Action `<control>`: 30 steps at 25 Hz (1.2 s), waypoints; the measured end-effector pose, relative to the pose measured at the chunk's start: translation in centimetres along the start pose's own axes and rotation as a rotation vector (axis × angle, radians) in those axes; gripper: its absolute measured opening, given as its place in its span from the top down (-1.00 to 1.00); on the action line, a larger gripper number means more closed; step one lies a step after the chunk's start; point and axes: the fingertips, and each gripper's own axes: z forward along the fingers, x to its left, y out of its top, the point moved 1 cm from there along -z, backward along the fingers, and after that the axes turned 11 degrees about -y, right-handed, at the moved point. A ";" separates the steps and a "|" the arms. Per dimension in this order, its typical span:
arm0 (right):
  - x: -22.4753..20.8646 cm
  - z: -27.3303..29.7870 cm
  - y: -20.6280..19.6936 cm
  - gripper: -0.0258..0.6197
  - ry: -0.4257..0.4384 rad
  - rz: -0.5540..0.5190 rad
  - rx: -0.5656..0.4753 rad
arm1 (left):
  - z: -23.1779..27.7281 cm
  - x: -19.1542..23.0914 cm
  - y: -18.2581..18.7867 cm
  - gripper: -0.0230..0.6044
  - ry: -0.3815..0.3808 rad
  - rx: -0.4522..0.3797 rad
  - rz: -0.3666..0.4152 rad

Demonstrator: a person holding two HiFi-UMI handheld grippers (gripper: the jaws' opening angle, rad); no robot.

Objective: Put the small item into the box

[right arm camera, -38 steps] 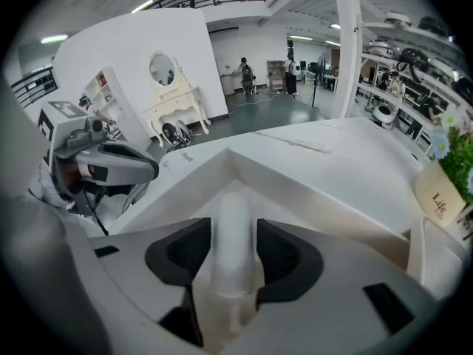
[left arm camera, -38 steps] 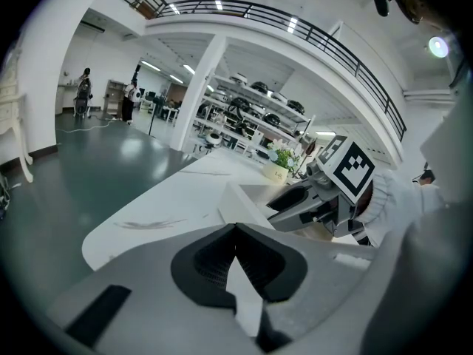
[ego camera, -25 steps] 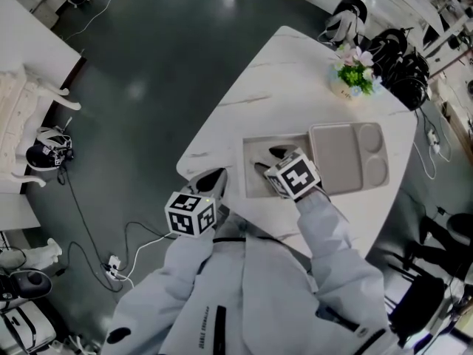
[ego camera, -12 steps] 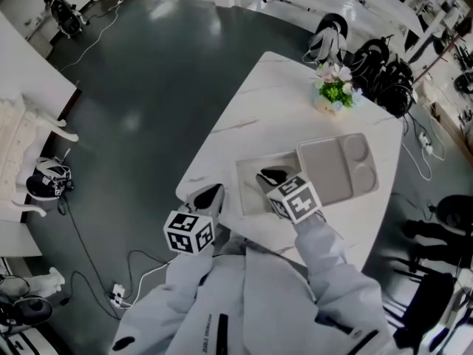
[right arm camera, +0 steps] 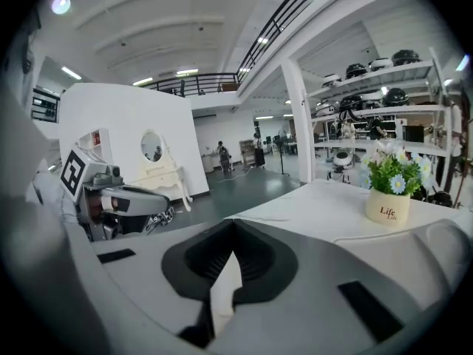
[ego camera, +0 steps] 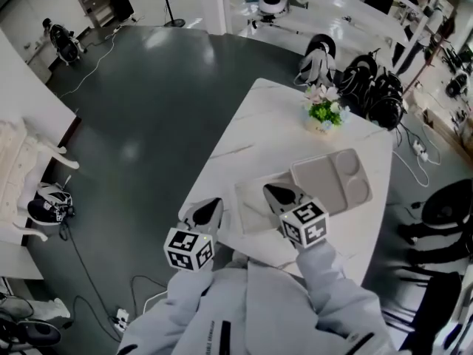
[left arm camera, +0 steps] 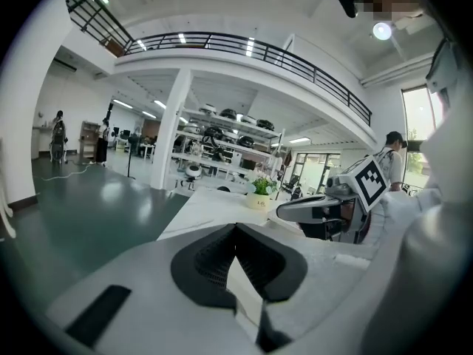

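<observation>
A shallow grey box [ego camera: 248, 207] lies open on the white table [ego camera: 273, 124], with its compartmented lid [ego camera: 330, 180] beside it on the right. I cannot make out the small item in any view. My right gripper [ego camera: 275, 193] hovers over the box's near right part, jaws shut with nothing between them; seen along its own jaws [right arm camera: 235, 226], they meet. My left gripper [ego camera: 209, 208] hangs at the table's near left edge, also shut and empty [left arm camera: 236, 228]. Each gripper shows in the other's view: the right gripper [left arm camera: 314, 208] and the left gripper [right arm camera: 127, 200].
A small pot of flowers [ego camera: 323, 114] stands near the table's far edge. Black bags and headsets [ego camera: 373, 87] sit beyond the far corner. Dark floor with cables [ego camera: 81, 235] lies left of the table, and a black chair [ego camera: 440, 213] stands at the right.
The right gripper's fingers, spread inside the box a second ago, have come together and pulled back toward me. The head view has tilted up. The left gripper has barely moved.
</observation>
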 end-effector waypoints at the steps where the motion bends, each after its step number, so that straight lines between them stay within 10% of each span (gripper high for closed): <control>1: -0.1 -0.4 0.5 0.94 -0.005 0.008 -0.028 | -0.2 -0.1 0.5 0.93 -0.003 -0.011 0.016; 30: -6.6 -11.5 9.2 0.94 -0.202 0.208 -0.531 | -4.8 -0.5 10.2 0.93 0.055 -0.298 0.247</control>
